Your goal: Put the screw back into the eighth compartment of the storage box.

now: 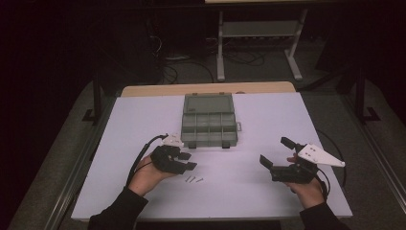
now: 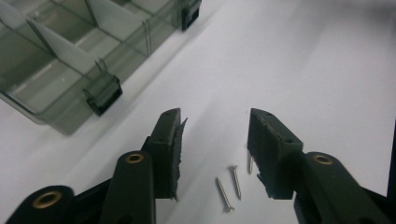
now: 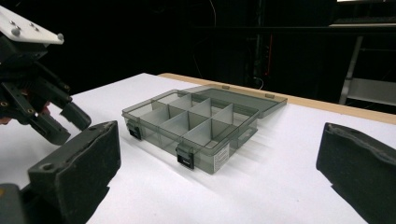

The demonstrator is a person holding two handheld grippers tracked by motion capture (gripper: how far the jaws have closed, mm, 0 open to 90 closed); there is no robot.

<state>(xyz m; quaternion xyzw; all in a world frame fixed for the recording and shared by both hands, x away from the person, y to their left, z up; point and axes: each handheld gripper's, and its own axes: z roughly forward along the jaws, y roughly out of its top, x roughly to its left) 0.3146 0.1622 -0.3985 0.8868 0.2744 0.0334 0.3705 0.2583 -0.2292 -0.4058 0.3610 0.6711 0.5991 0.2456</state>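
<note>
Two jaws of the left gripper (image 2: 212, 154) stand parted and empty just above three small screws (image 2: 236, 183) lying loose on the white table (image 1: 268, 120); this looks like the approach before a pick; next, lower and pinch one screw; the open compartment box (image 1: 209, 125) waits just beyond; the right gripper (image 1: 277, 152) hovers well apart, wide open, holding nothing.

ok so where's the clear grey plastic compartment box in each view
High view: the clear grey plastic compartment box lies open at the table's middle, beyond both hands.
Left gripper view: the box fills the upper left corner, past the left claw.
Right gripper view: the box sits centre, between the two jaws.
Shared landmark: its black front latches.
</note>
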